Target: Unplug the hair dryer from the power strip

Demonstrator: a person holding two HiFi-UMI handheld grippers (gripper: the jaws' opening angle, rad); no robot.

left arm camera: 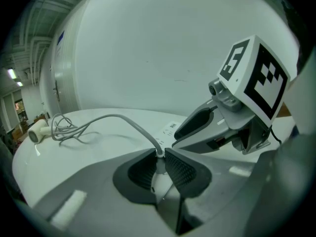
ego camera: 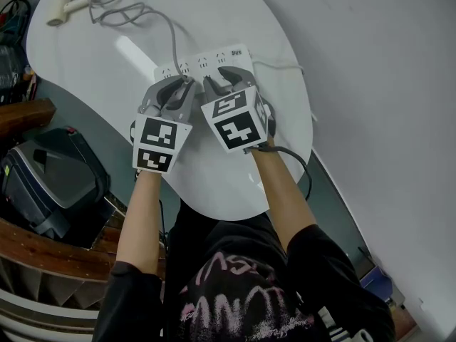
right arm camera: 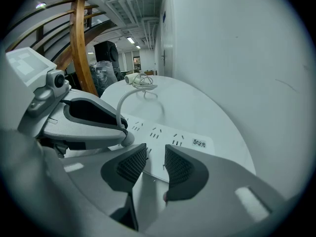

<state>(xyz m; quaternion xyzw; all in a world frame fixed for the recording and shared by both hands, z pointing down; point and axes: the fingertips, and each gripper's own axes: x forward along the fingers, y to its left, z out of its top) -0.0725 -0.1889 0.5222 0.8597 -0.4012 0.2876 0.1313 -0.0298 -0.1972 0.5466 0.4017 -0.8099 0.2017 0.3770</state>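
Observation:
On the white oval table (ego camera: 235, 184) the white power strip (ego camera: 206, 61) lies just ahead of both grippers. A grey cord (ego camera: 146, 11) loops from the hair dryer (ego camera: 60, 9) at the far left end to a white plug (left arm camera: 159, 168). My left gripper (left arm camera: 159, 154) is shut on that plug at the strip's left end; whether the plug sits in its socket is hidden. Beside it, my right gripper (right arm camera: 156, 154) rests over the strip's near edge (right arm camera: 163, 132) with its pads a little apart, gripping nothing. The hair dryer (left arm camera: 37, 131) also shows in the left gripper view.
The strip's own thin lead (ego camera: 285, 66) trails off the table's right side by the white wall. Left of the table stand a dark case (ego camera: 50, 180) and a curved wooden railing (right arm camera: 79, 38). The table's near edge is close to the person's body.

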